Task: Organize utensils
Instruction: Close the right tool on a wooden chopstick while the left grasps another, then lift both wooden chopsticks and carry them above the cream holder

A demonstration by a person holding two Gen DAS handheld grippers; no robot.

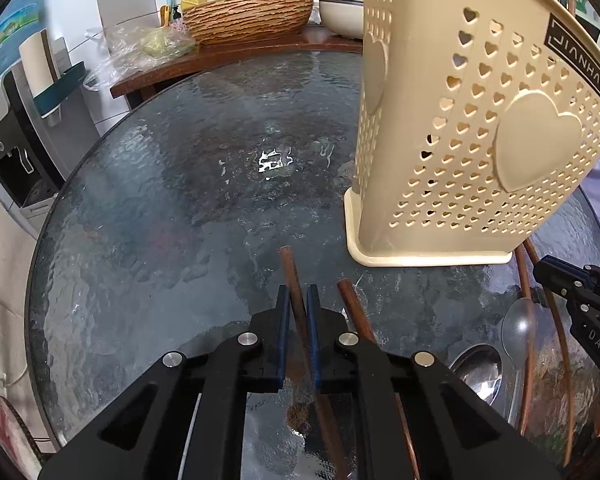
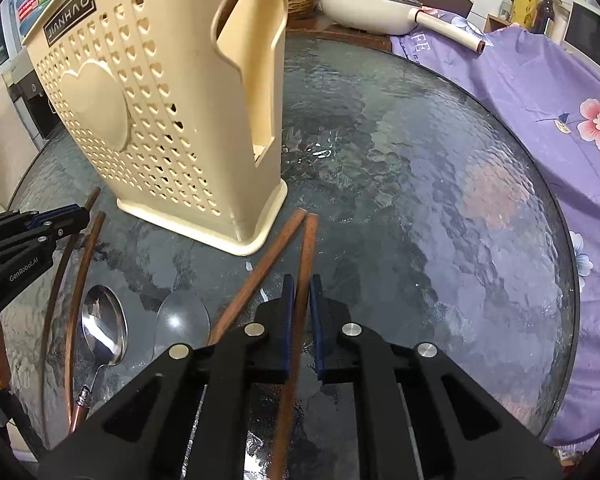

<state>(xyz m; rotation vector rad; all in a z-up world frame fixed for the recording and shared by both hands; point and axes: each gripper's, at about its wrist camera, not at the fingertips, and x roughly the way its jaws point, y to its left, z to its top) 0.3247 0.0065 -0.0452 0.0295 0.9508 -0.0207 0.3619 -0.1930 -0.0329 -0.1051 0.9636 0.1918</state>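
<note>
A beige perforated utensil holder (image 1: pixel 472 128) stands on the round glass table (image 1: pixel 172 208); it also shows in the right wrist view (image 2: pixel 160 120). My left gripper (image 1: pixel 298 294) is shut on a brown chopstick (image 1: pixel 290 272), with a second chopstick (image 1: pixel 350 304) lying just right of it. My right gripper (image 2: pixel 301 282) is shut on a brown chopstick (image 2: pixel 307 248); another chopstick (image 2: pixel 260 272) lies to its left. A steel spoon (image 2: pixel 102 324) and a clear plastic spoon (image 2: pixel 182 316) lie between the two pairs.
A wooden basket (image 1: pixel 248 16) and a plastic bag (image 1: pixel 140 48) sit on a brown counter behind the table. A white pan (image 2: pixel 372 10) sits at the back. A purple floral cloth (image 2: pixel 540 112) borders the table's right side. A water dispenser (image 1: pixel 12 152) stands at left.
</note>
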